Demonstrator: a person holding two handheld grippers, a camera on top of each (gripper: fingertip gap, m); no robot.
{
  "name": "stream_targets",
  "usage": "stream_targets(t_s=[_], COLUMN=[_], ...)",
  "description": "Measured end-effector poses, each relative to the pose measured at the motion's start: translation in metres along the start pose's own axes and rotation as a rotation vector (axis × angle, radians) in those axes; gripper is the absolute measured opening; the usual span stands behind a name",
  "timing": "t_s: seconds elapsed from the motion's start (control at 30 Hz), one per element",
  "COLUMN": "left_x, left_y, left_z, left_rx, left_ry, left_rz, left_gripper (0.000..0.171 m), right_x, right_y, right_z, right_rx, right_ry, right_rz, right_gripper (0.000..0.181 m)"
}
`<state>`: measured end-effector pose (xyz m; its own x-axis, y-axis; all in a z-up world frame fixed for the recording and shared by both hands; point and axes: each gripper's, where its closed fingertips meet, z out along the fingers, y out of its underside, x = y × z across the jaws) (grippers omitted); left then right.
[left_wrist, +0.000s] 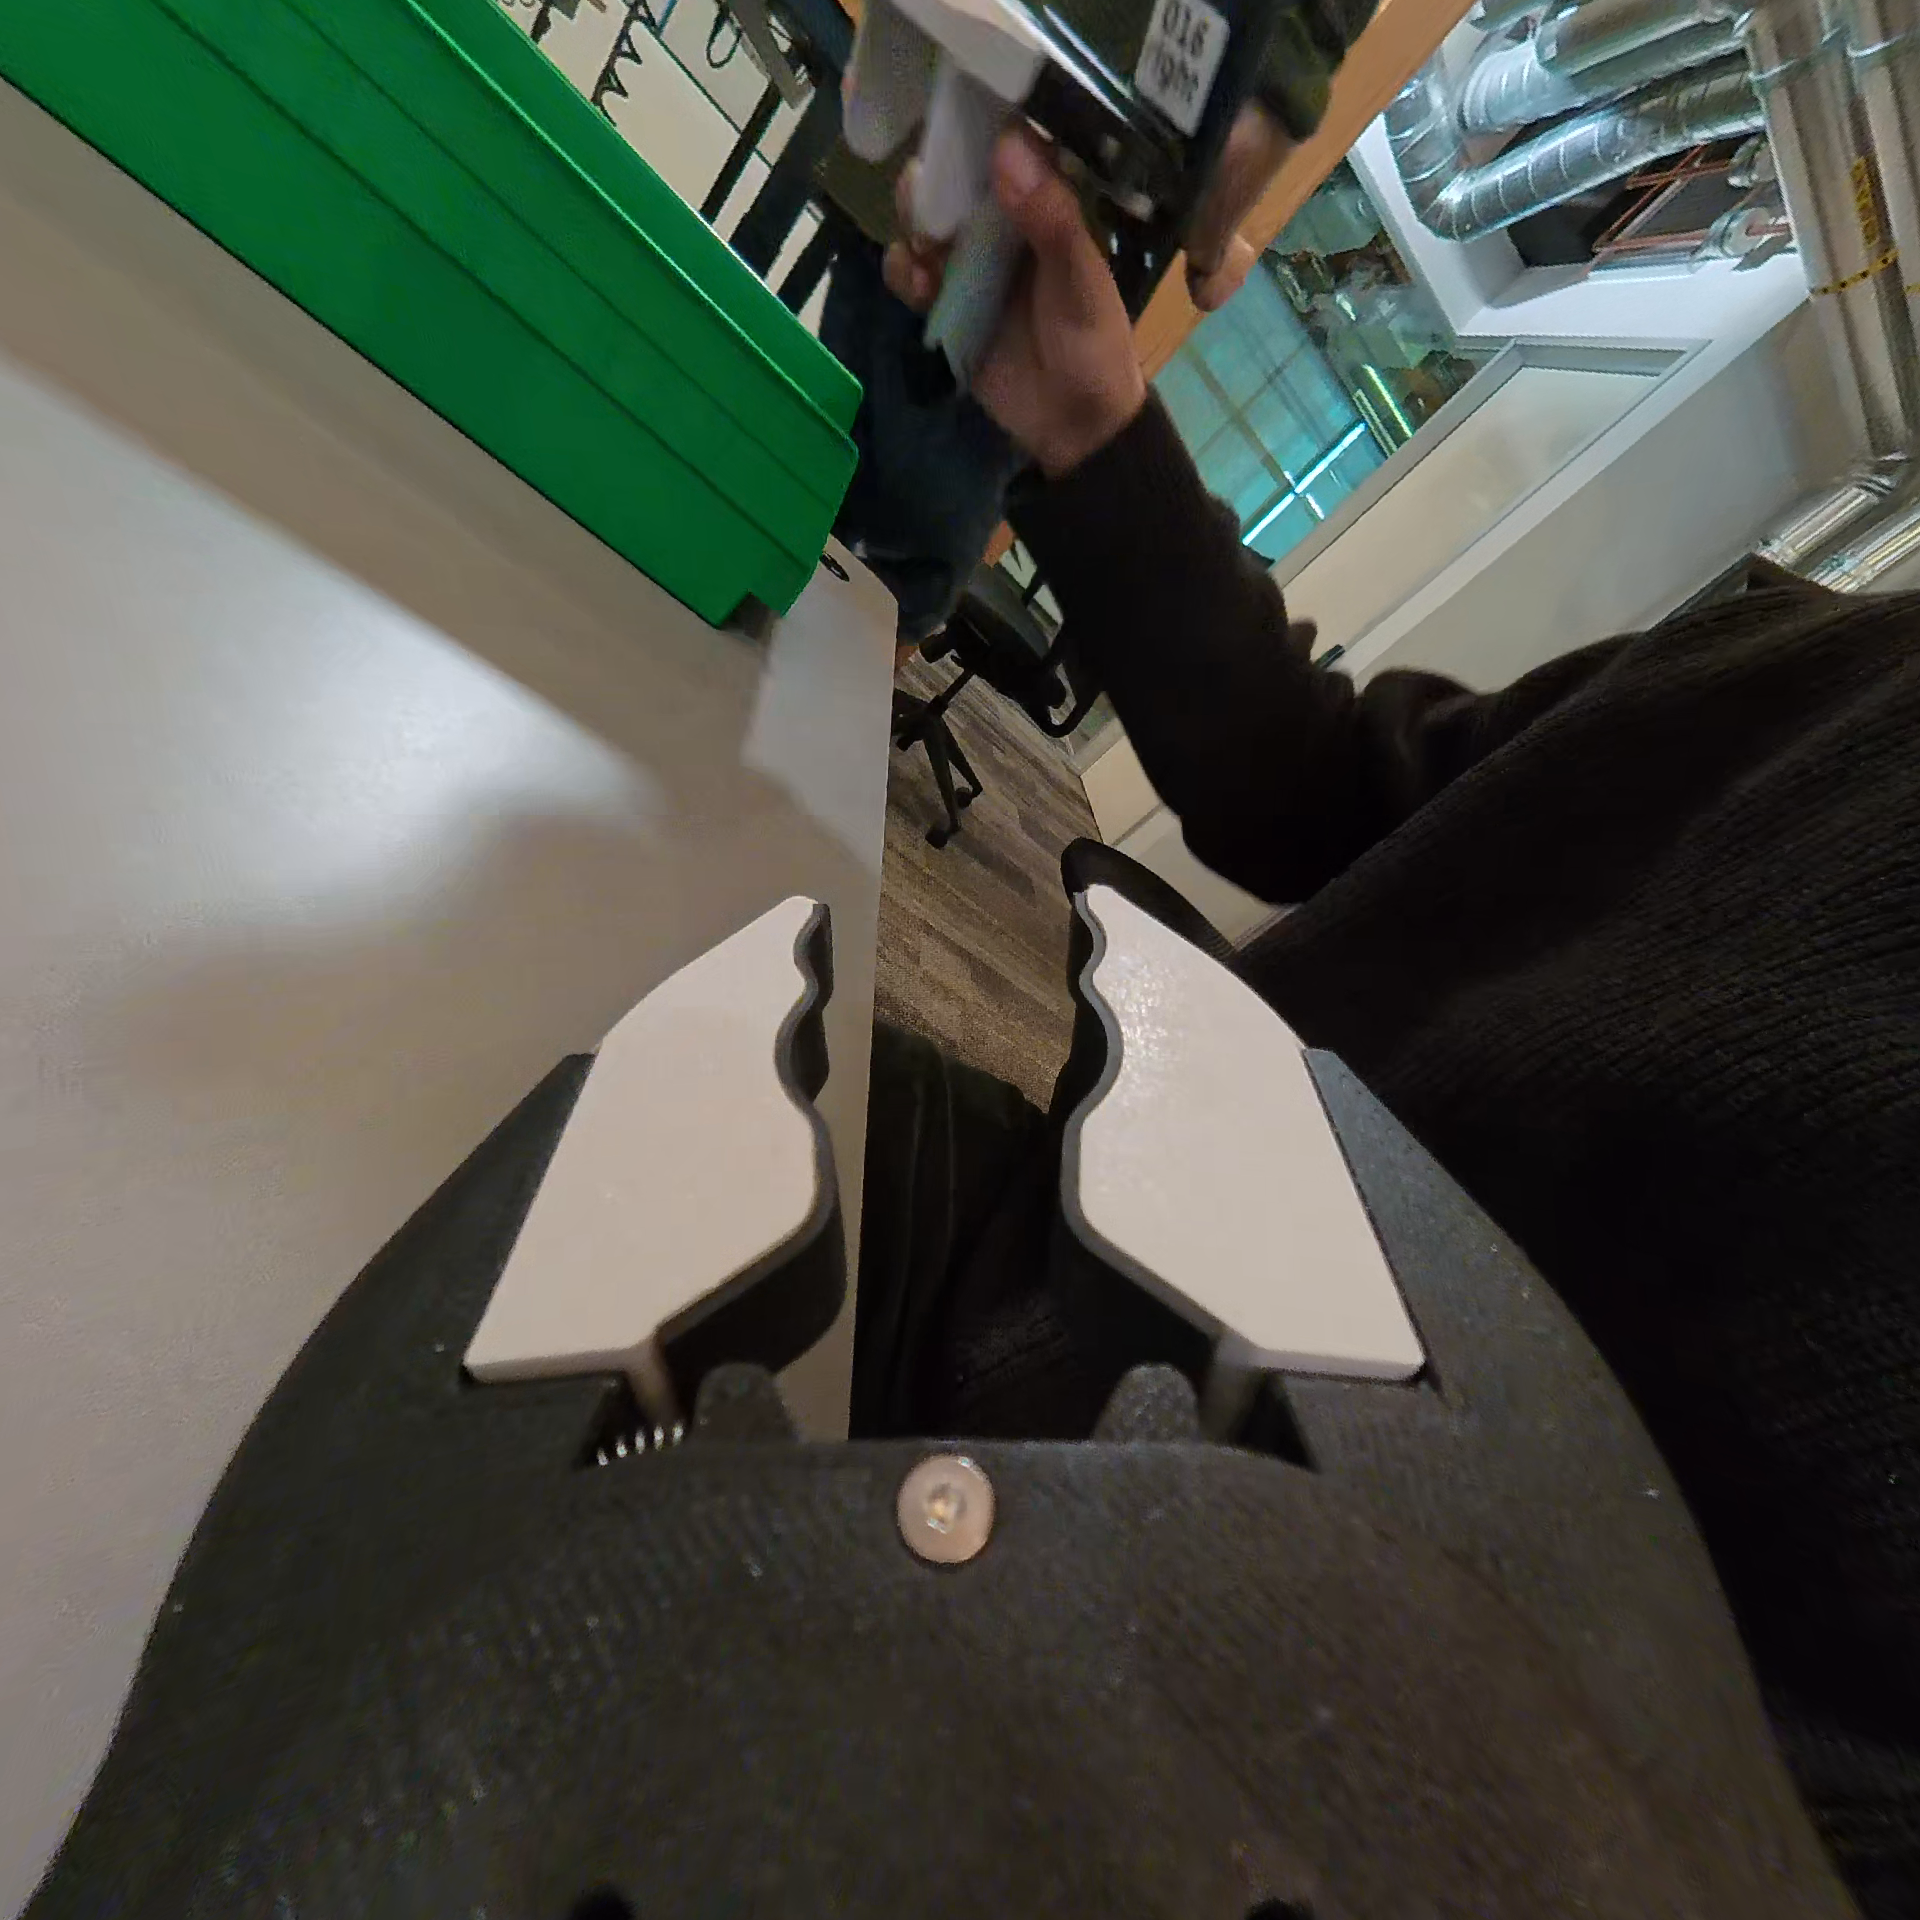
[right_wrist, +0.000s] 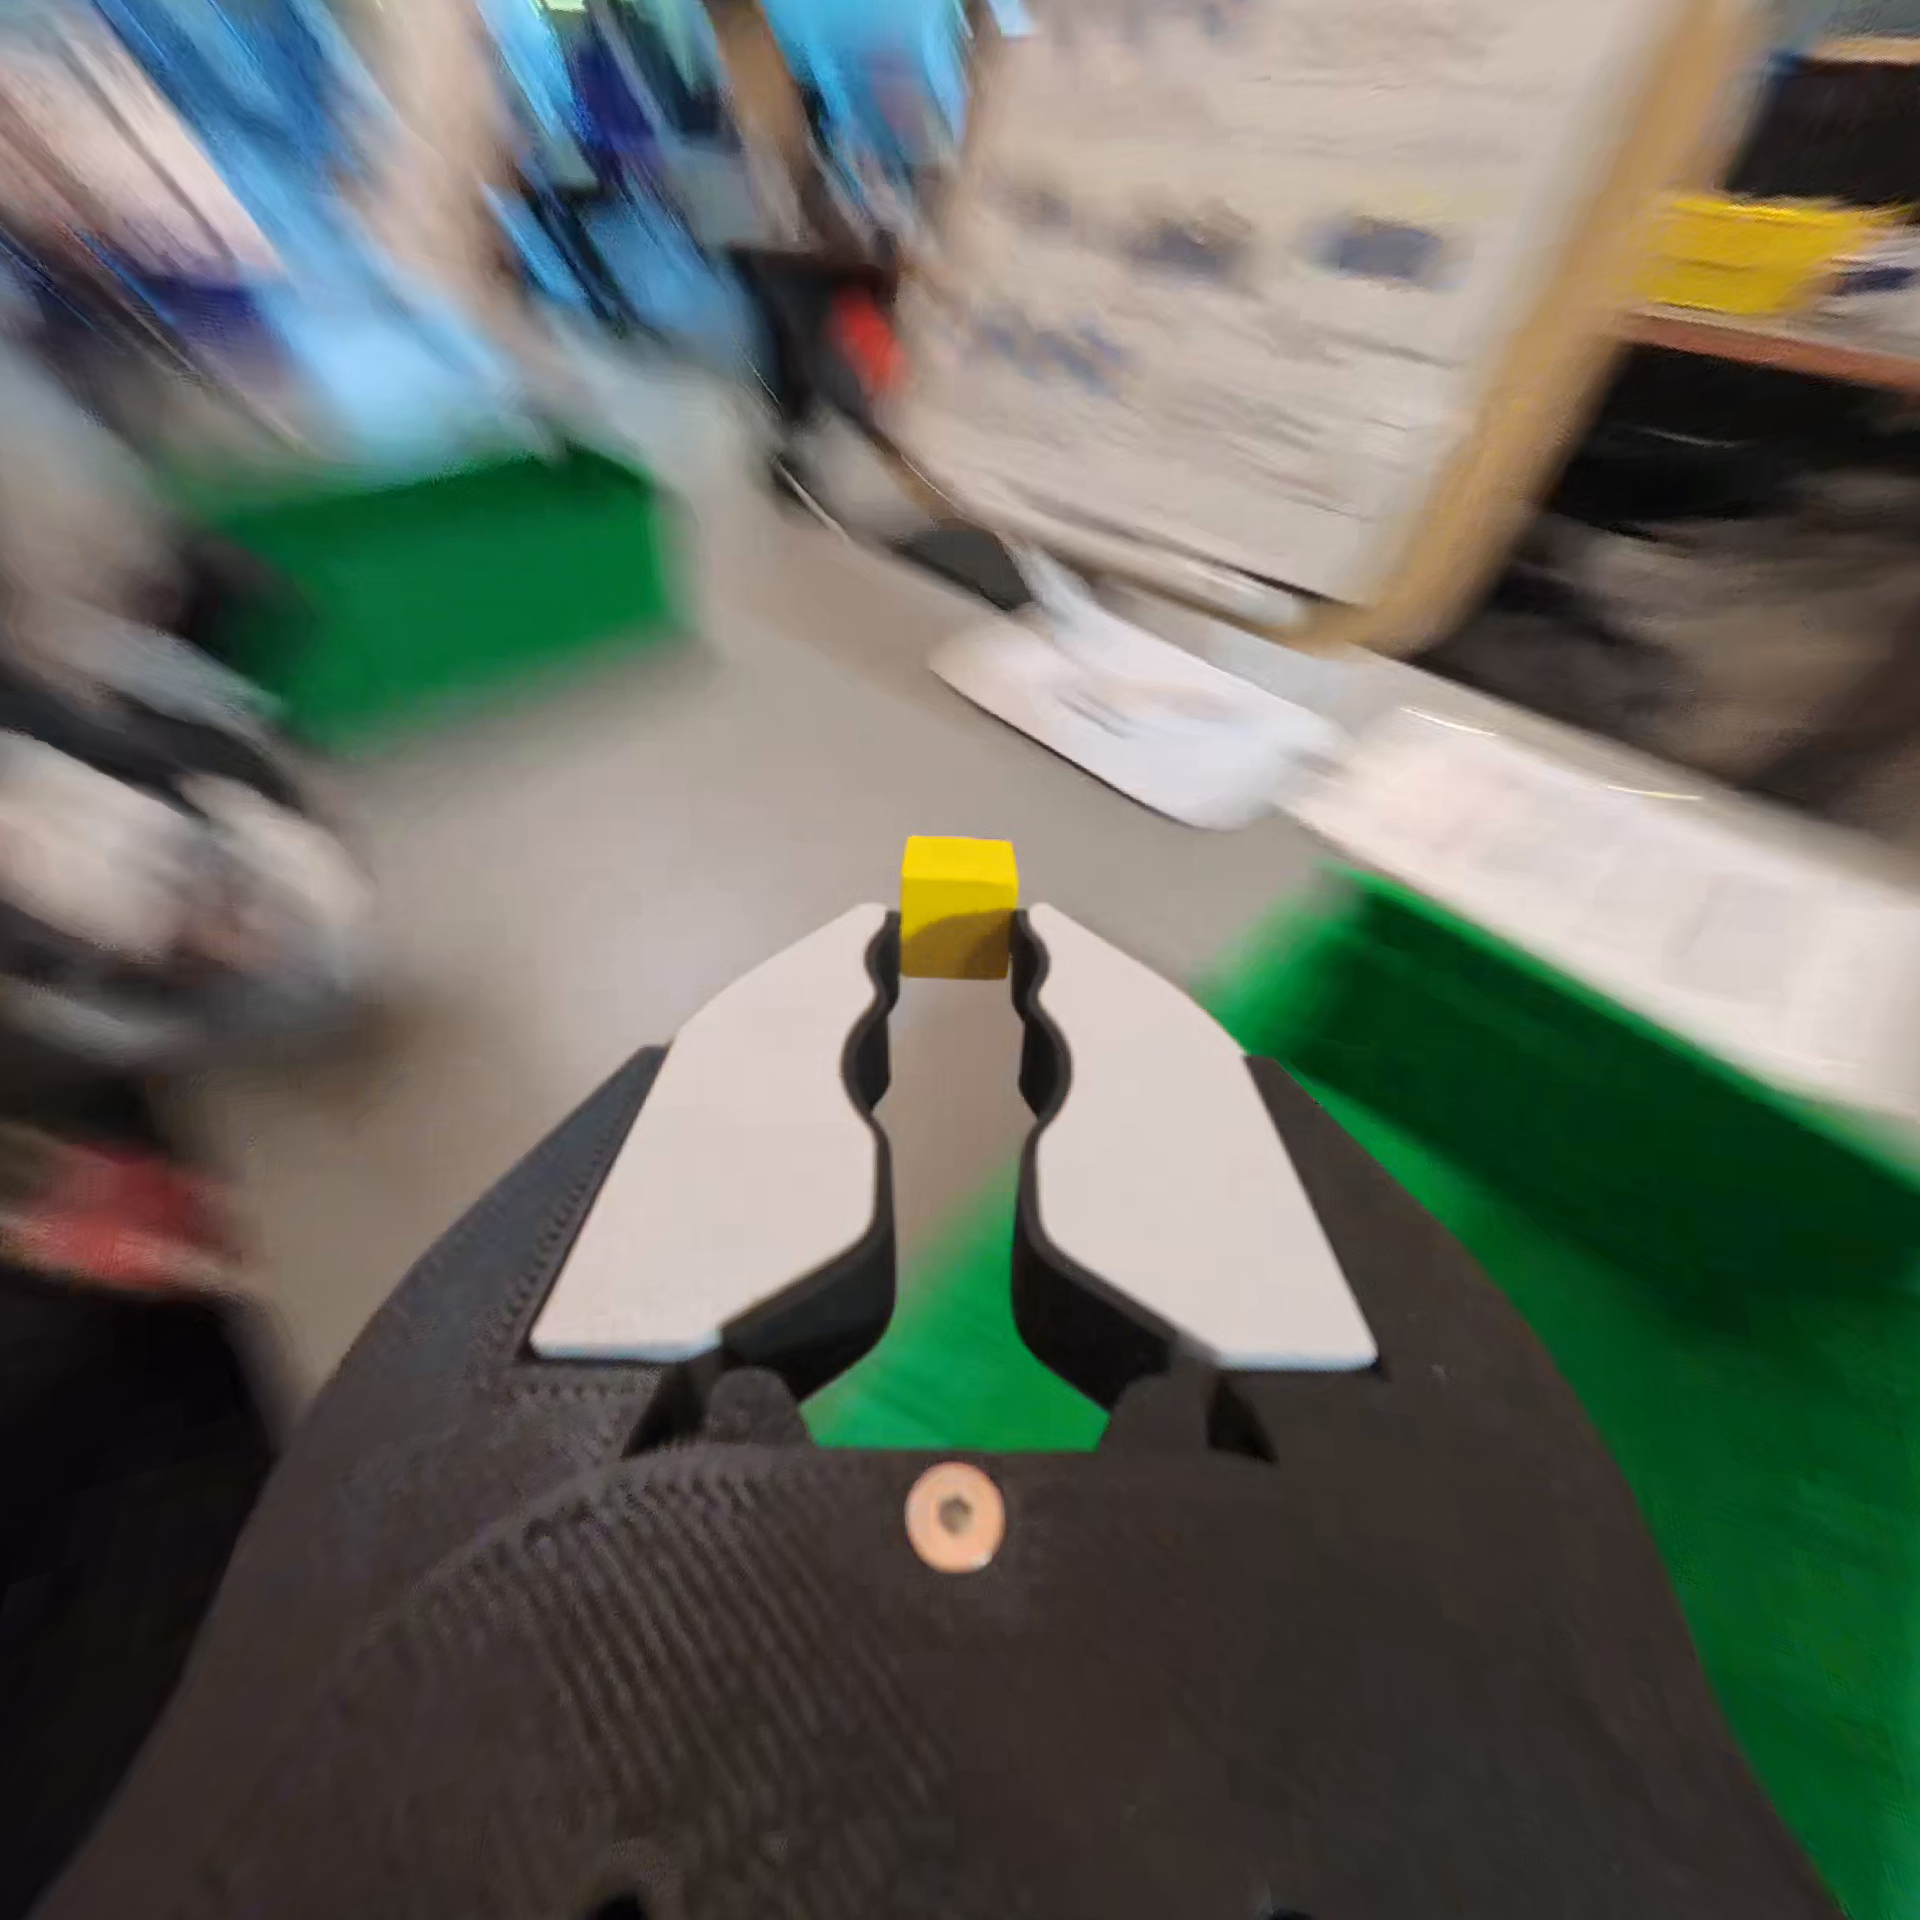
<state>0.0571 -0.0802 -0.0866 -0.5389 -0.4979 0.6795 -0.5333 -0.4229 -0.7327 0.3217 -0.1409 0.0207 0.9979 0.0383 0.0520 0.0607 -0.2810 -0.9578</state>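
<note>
My right gripper (right_wrist: 956, 920) is shut on a small yellow cube (right_wrist: 957, 906), pinched between its fingertips above a grey table (right_wrist: 623, 883); the view is heavily motion-blurred. A green bin (right_wrist: 1558, 1195) lies below and to the right of it, another green bin (right_wrist: 447, 592) farther left. My left gripper (left_wrist: 951, 914) is open and empty, rolled sideways at the edge of the grey table (left_wrist: 312, 779), beside a person's dark sweater (left_wrist: 1610, 1039). The right gripper's body (left_wrist: 1091, 94) shows in a hand (left_wrist: 1049, 343) at the top of the left wrist view.
Stacked green bins (left_wrist: 468, 291) stand on the table in the left wrist view. A black office chair (left_wrist: 987, 675) stands on carpet beyond the table edge. A white object (right_wrist: 1122, 717) and a wood-framed board (right_wrist: 1247, 312) show blurred behind the cube.
</note>
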Motion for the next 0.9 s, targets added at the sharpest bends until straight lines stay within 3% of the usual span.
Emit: stream_targets(t_s=[0.07,0.17,0.27,0.33,0.47,0.73,0.9], left_x=[-0.001,-0.005,-0.009,-0.011,-0.013,-0.011,-0.011], left_y=[0.001,0.005,0.009,0.012,0.017,0.016,0.015], left_z=[0.001,0.004,0.007,0.009,0.013,0.014,0.012], left_rx=[-0.006,-0.025,-0.047,-0.064,-0.092,-0.082,-0.071], left_ry=[-0.006,-0.02,-0.041,-0.053,-0.053,-0.02,-0.019], left_rz=[0.002,0.007,0.017,0.025,0.023,-0.013,-0.026], left_gripper=[0.044,0.044,0.044,0.044,0.044,0.044,0.044], right_x=[0.06,0.124,0.147,0.143,0.16,0.166,0.169], right_y=[0.028,0.09,0.137,0.155,0.175,0.206,0.214], right_z=[-0.013,-0.033,-0.045,-0.041,-0.043,-0.043,-0.039], right_rx=[-0.245,-0.707,-1.041,-1.134,-1.352,-1.514,-1.523], right_ry=[0.09,0.093,-0.036,-0.151,-0.222,-0.324,-0.334], right_rz=[-0.187,-0.483,-0.709,-0.73,-0.804,-0.839,-0.887], right_gripper=[0.021,0.021,0.021,0.021,0.021,0.022,0.021])
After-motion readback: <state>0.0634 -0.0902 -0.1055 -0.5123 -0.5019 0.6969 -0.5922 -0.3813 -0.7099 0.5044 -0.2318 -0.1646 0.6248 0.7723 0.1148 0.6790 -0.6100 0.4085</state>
